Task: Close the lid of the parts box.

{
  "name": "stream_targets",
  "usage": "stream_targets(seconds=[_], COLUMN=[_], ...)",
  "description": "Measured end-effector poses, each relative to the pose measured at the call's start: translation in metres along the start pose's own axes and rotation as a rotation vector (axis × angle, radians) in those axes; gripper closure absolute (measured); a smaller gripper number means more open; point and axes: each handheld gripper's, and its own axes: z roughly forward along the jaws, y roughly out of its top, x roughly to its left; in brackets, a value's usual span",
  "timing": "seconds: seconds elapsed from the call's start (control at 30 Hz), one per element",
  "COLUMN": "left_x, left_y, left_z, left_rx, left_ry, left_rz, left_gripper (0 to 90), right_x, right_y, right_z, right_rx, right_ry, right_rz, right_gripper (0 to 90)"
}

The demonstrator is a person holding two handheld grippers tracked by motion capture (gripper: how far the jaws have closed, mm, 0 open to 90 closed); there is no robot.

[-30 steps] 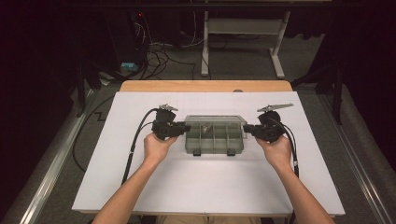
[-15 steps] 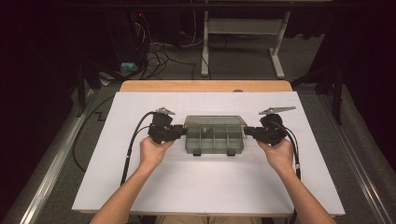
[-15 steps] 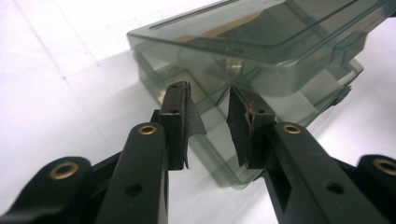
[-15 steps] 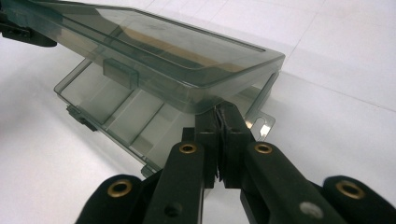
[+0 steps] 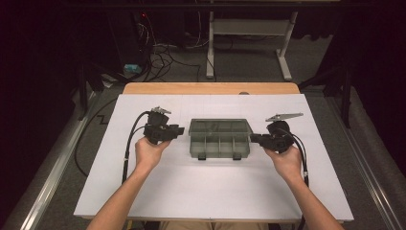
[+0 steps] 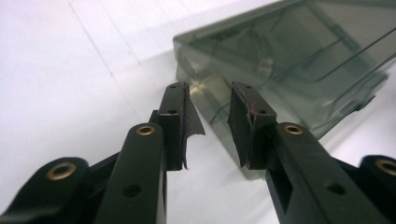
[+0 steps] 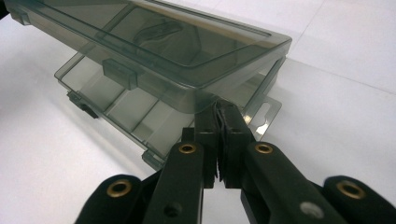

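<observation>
smoky compartment box (image 5: pixel 219 139), frame centre, lid ajar; left gripper (image 6: pixel 210 116) narrowly parted at its corner; right gripper (image 7: pixel 220 116) closed under lid edge

The left gripper (image 5: pixel 181 130) has drawn back from the clear compartment box (image 5: pixel 219 139), whose end wall now stands just ahead of its parted jaws (which have just been opening, nothing gripped between them).

Organizer box (image 6: pixel 299 60) cut off at 3 o'clock edge in left gripper view; far corner (image 7: pixel 14 9) cropped at 10 o'clock in right gripper view; lid print unreadable.
</observation>
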Motion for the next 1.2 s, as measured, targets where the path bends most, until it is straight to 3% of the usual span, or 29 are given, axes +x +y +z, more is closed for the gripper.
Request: stream_targets(seconds=[0.23, 0.33, 0.47, 0.7, 0.93, 1.2], left_x=[-0.022, -0.028, -0.029, -0.030, -0.029, -0.026], left_y=[0.005, 0.003, -0.003, -0.010, -0.015, -0.021], left_z=[-0.004, -0.003, 0.002, 0.006, 0.007, 0.007], left_rx=[-0.017, -0.009, 0.020, 0.030, 0.038, 0.044], left_ry=[-0.058, -0.077, -0.074, -0.068, -0.067, -0.071], left_rz=[0.028, 0.020, 0.035, 0.049, 0.047, 0.037], left_gripper=[66.8, 66.6, 66.2, 66.2, 66.2, 67.4], right_x=[0.001, 0.002, 0.000, 0.001, 0.005, -0.002], right_y=[-0.002, -0.003, -0.005, -0.008, -0.009, -0.015], right_z=[0.001, 0.001, 0.003, 0.005, 0.006, 0.006], right_rx=[0.008, 0.015, 0.018, 0.021, 0.044, 0.057], right_ry=[0.000, 0.001, 0.008, 0.017, 0.003, -0.007], right_rz=[-0.004, -0.005, -0.002, -0.008, -0.042, -0.022], right_gripper=[88.3, 88.3, 88.1, 88.1, 87.5, 89.8])
